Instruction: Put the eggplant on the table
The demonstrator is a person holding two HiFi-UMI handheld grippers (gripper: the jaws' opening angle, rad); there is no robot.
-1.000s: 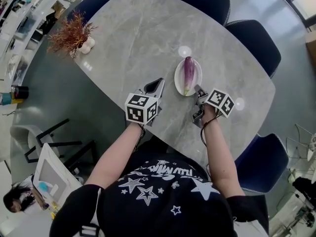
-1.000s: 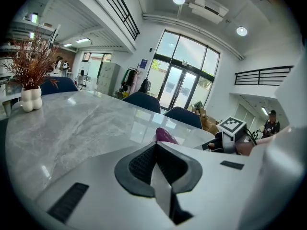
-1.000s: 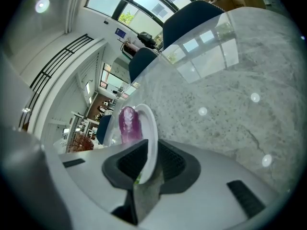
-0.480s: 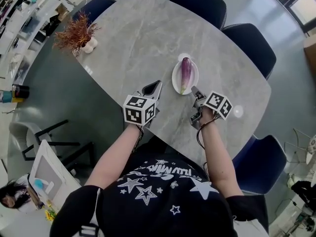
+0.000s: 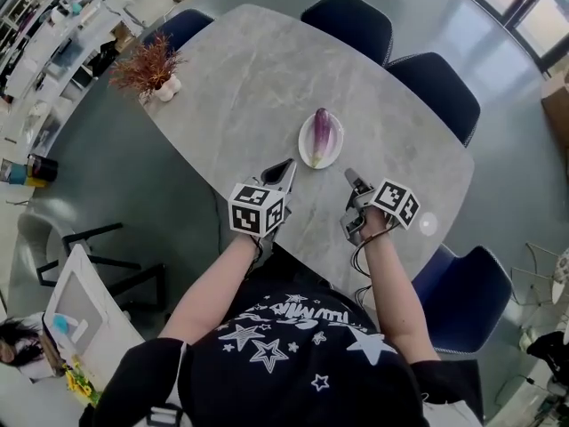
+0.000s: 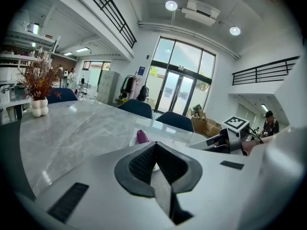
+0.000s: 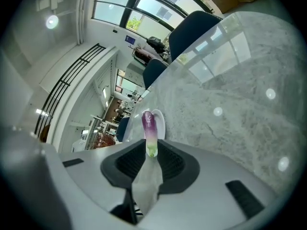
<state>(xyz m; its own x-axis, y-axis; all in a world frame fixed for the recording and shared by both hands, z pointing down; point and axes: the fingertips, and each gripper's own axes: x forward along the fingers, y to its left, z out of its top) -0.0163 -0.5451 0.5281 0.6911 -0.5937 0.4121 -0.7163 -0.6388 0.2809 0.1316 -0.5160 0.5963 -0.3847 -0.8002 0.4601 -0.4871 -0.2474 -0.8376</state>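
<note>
A purple eggplant (image 5: 321,132) with a green stem end lies on a small white plate (image 5: 306,154) near the middle of the grey marble table (image 5: 240,78). My left gripper (image 5: 286,165) is shut and empty, just near-left of the plate. Shut and empty as well, my right gripper (image 5: 349,175) sits just near-right of the plate. In the left gripper view the eggplant (image 6: 142,136) peeks over the closed left gripper (image 6: 154,145). The right gripper view has the eggplant (image 7: 149,127) and plate (image 7: 160,120) straight ahead of the closed right gripper (image 7: 152,150).
A dried red plant in a white vase (image 5: 149,68) stands at the table's far left corner. Dark blue chairs (image 5: 348,20) (image 5: 436,87) line the far side, and another (image 5: 462,283) stands at the near right. The table's near edge runs just below both grippers.
Both grippers have drawn back a little from the plate toward the person, and the head view has shifted. The eggplant stays on the plate.
</note>
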